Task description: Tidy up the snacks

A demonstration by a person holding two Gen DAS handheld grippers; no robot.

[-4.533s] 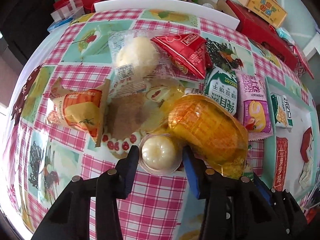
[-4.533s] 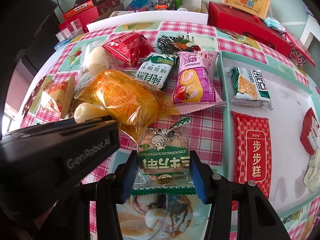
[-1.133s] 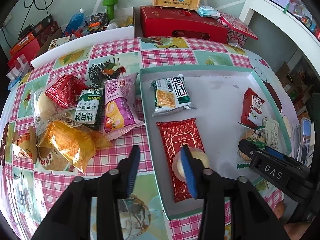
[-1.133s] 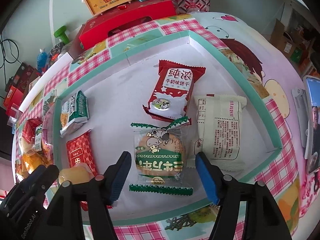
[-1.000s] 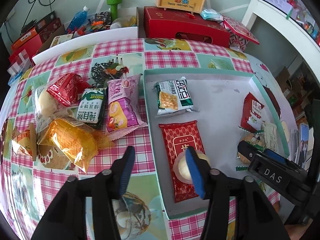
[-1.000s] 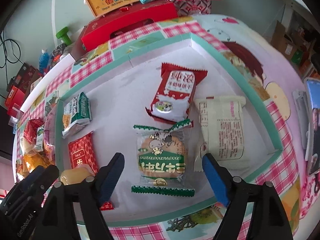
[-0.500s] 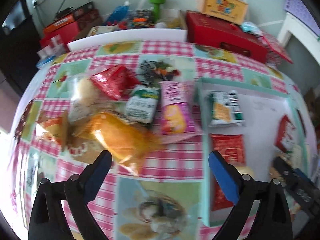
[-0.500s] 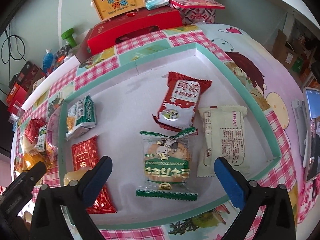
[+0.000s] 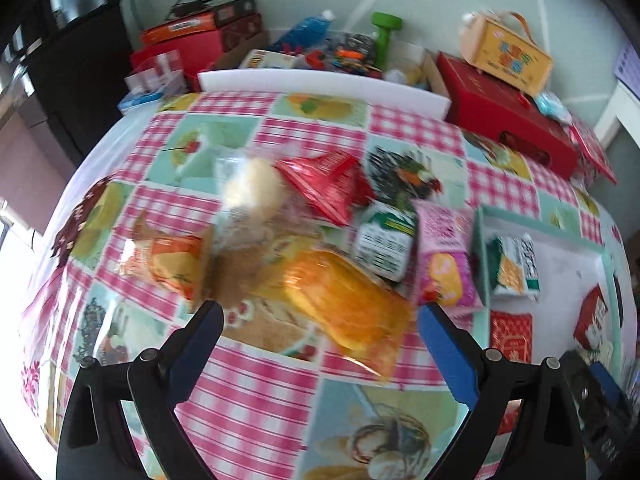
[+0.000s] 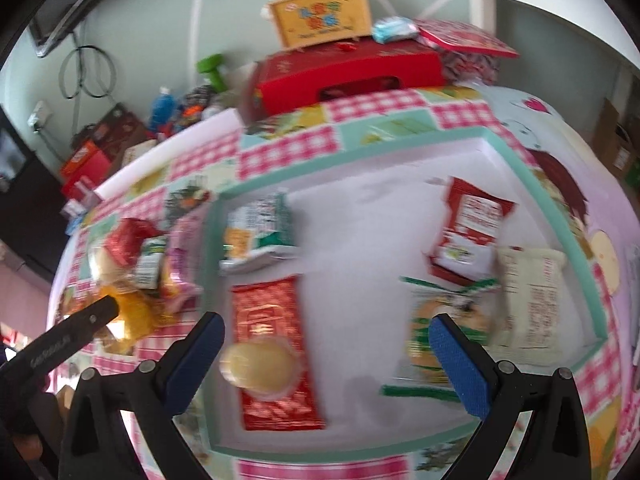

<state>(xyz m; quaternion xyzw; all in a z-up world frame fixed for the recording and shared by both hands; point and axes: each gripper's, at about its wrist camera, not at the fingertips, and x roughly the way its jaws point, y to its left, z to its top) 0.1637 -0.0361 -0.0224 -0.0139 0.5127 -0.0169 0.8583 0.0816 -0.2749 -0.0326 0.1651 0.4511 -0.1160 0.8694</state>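
My left gripper [image 9: 320,322] is open and empty above an orange bagged snack [image 9: 340,296] in the loose pile on the checkered cloth. Around it lie a white bun bag [image 9: 252,188], a red packet [image 9: 328,184], a green biscuit packet [image 9: 384,240] and a pink packet [image 9: 444,264]. My right gripper [image 10: 324,334] is open and empty over the teal-rimmed tray [image 10: 352,148]. A jelly cup [image 10: 260,364] rests on a red packet [image 10: 276,308] near its left finger. A green cookie packet [image 10: 424,320] lies by its right finger.
The tray also holds a green-white cracker packet [image 10: 256,236], a red biscuit packet [image 10: 468,228] and a cream packet [image 10: 532,292]. A red box [image 10: 348,68] with a yellow carry box [image 10: 320,12] stands behind the table. The left gripper's body [image 10: 76,332] shows at the left.
Both grippers opened. The left let go of the jelly cup onto the red packet and swung left over the pile. The right released the green cookie packet and shifted left.
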